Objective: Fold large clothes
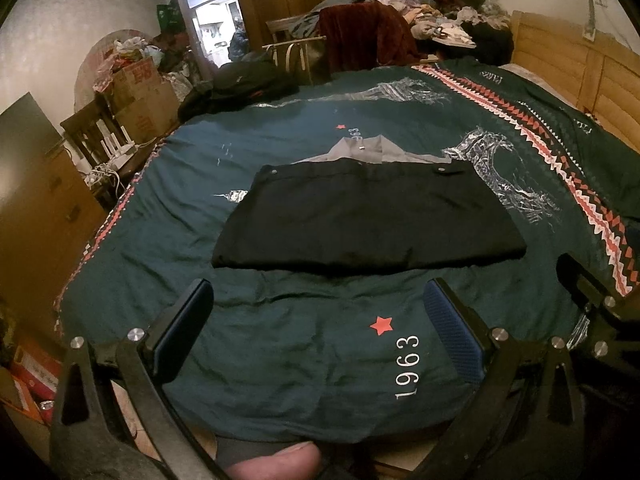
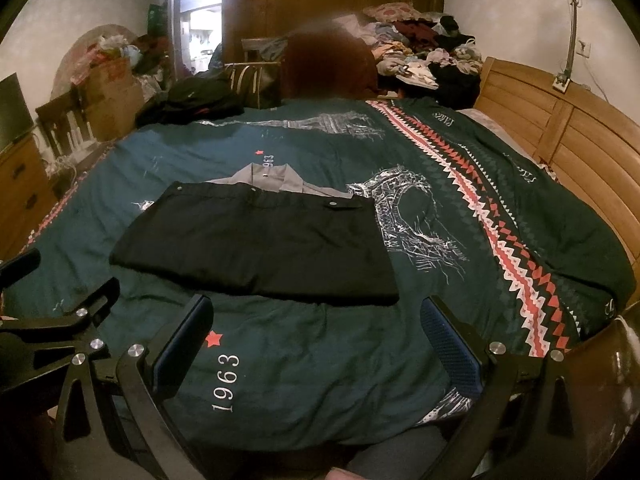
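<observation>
A black garment (image 1: 368, 216) lies folded flat in a rectangle on the dark green bedspread (image 1: 280, 360); it also shows in the right wrist view (image 2: 256, 248). A grey collared garment (image 1: 368, 150) lies flat just beyond it, partly covered, and shows in the right wrist view (image 2: 264, 180) too. My left gripper (image 1: 320, 320) is open and empty, hovering above the bedspread just short of the black garment's near edge. My right gripper (image 2: 316, 336) is open and empty, near the garment's near right corner. The right gripper shows at the left wrist view's right edge (image 1: 592, 300).
A pile of loose clothes (image 1: 432, 20) covers the far end of the bed. A dark jacket (image 1: 240, 84) lies at the far left edge. A wooden headboard (image 2: 560, 128) runs along the right. Boxes (image 1: 140, 96) and a dresser (image 1: 36, 184) stand to the left.
</observation>
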Demonstrator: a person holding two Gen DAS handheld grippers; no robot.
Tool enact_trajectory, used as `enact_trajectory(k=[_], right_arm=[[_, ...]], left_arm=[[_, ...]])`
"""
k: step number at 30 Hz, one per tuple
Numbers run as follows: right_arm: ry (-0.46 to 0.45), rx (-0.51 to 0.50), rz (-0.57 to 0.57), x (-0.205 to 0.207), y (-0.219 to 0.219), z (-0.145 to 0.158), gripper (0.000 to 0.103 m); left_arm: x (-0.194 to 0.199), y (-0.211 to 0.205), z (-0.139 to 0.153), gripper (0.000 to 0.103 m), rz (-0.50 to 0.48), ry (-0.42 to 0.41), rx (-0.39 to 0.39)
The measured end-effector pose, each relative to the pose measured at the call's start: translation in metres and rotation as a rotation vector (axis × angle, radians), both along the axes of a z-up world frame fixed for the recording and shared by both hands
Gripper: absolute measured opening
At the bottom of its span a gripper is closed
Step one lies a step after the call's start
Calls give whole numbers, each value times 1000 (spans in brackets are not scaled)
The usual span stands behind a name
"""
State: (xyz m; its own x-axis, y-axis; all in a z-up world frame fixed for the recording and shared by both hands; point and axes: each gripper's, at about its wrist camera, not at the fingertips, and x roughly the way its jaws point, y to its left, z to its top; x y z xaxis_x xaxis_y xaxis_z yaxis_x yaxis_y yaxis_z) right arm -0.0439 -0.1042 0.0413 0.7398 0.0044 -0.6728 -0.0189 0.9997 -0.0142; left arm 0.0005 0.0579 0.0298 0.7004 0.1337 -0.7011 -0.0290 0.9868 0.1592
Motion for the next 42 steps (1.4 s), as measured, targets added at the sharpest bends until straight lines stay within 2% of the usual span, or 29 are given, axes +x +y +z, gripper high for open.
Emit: enact_trajectory(k=[26, 42], right_arm=[[0, -3, 13, 3, -1, -1, 103], [6, -1, 15, 3, -1, -2, 103]], left_arm=[[-3, -5, 3, 103, 7, -45, 68], [-4, -7, 3, 103, 7, -46, 69]])
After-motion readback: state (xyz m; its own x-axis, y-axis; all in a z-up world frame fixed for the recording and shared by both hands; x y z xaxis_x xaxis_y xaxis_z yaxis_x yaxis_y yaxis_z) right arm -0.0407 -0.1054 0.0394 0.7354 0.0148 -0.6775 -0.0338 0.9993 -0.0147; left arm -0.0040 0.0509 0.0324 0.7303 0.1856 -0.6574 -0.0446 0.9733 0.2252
